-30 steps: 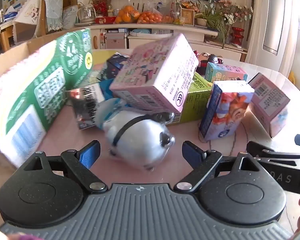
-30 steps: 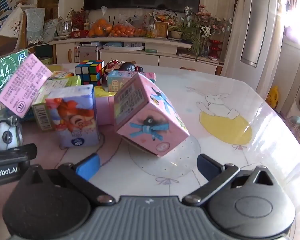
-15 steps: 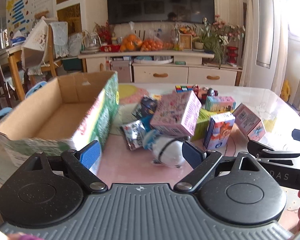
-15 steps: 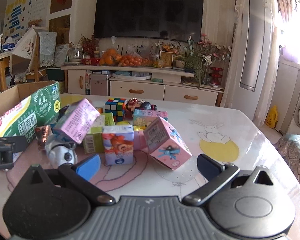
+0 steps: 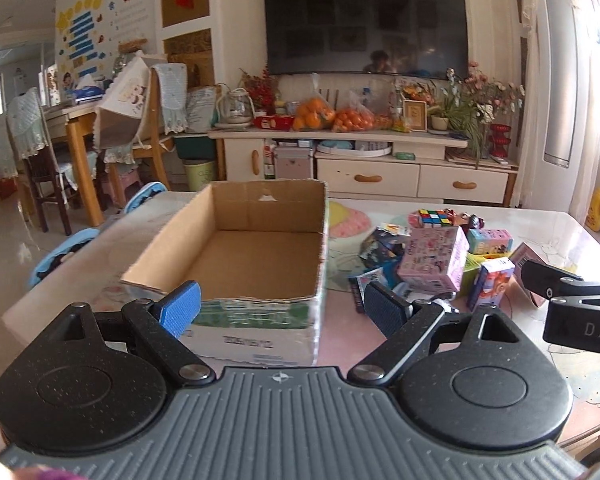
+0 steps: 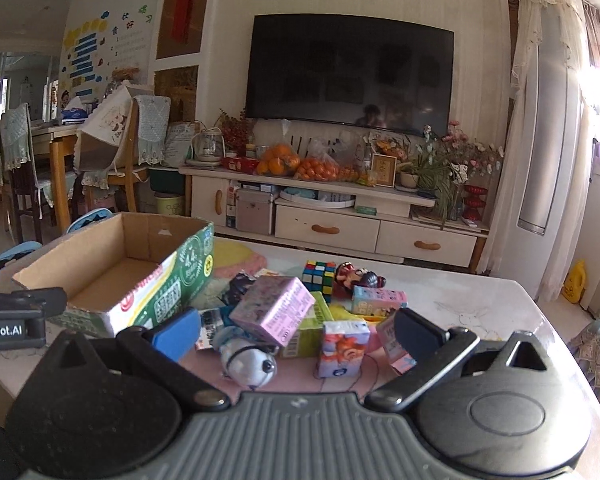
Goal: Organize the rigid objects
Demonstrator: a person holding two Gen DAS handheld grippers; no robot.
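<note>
Above the bench, both grippers have pulled back from the pile [image 6: 300, 320], jaws apart, empty; box [image 5: 256, 256] still unfilled.

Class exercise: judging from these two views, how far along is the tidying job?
Nothing looks done: the cardboard box is empty. Nothing is in hand: the left gripper and right gripper are both open. Left: the whole pile, including the cube, pink carton and white toy.

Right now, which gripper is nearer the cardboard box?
Left. The left gripper hangs just before the cardboard box; the right gripper faces the toy pile beside it.
</note>
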